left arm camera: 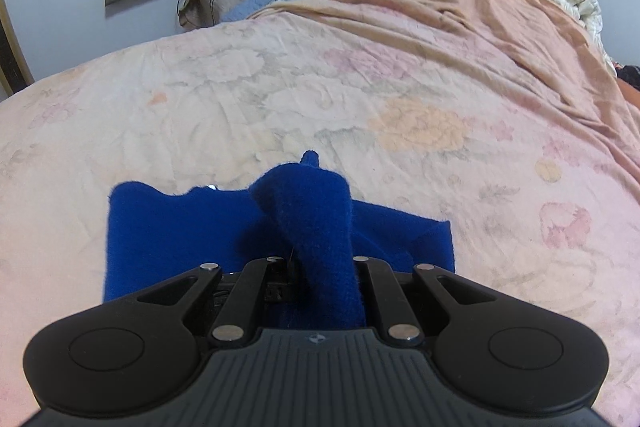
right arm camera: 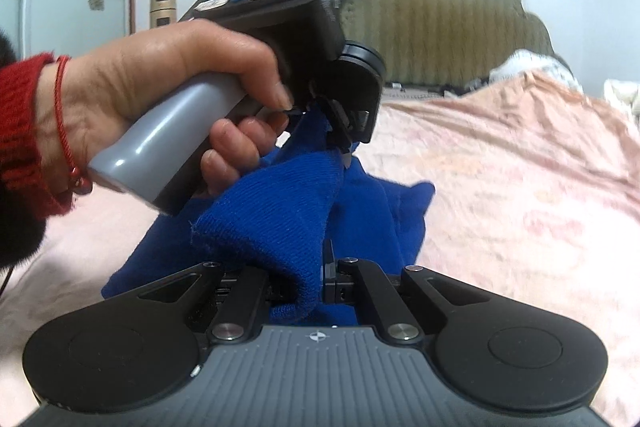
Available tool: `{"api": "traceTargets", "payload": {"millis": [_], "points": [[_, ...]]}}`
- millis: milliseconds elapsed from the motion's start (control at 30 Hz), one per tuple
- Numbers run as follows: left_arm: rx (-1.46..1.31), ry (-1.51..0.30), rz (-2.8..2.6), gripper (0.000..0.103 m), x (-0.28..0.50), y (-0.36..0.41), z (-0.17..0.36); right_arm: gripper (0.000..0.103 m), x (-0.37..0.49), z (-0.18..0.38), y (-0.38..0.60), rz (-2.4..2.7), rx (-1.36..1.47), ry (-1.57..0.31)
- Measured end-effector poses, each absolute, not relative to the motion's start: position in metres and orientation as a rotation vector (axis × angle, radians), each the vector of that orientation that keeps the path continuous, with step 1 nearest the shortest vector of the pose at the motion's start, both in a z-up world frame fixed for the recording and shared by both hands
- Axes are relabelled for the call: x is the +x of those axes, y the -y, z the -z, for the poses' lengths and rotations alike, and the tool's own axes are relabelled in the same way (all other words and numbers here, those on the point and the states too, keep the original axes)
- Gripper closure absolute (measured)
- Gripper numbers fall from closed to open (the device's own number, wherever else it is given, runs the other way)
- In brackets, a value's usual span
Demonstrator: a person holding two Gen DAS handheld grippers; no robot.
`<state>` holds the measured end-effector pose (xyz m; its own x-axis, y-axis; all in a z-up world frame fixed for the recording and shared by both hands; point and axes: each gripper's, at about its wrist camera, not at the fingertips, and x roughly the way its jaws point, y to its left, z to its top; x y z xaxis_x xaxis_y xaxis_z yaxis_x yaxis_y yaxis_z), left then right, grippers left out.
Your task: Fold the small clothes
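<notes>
Blue cloth (left arm camera: 168,227) lies on the bedsheet (left arm camera: 280,99) at 6 o'clock. Left gripper (left arm camera: 320,279) is clamped on a raised fold; right gripper (right arm camera: 316,287) pinches another edge. A hand (right arm camera: 160,83) at 10 o'clock grips the left tool.

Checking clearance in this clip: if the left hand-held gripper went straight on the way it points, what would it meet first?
The left hand-held gripper, shut on the blue garment, would likely press that cloth's flat part onto the floral bedsheet; nothing else lies ahead, though depth is unclear.
</notes>
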<state>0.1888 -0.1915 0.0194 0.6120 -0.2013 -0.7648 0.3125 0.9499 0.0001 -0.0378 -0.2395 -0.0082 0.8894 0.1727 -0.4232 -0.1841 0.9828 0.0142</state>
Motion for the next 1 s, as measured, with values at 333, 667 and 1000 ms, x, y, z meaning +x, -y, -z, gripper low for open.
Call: {"api": "traceTargets", "payload": {"millis": [333, 667, 1000], "points": [[0.179, -0.876, 0.298, 0.093, 0.189, 0.207, -0.01, 0.098, -0.033, 0.015, 0.247, -0.183, 0.013, -0.467], [0.077, -0.883, 0.384, 0.038, 0.192, 0.205, -0.014, 0.084, -0.025, 0.02, 0.262, -0.193, 0.111, -0.532], [0.082, -0.738, 0.34, 0.021, 0.177, 0.177, -0.047, 0.069, -0.013, 0.032, 0.309, -0.277, 0.476, -0.633]]}}
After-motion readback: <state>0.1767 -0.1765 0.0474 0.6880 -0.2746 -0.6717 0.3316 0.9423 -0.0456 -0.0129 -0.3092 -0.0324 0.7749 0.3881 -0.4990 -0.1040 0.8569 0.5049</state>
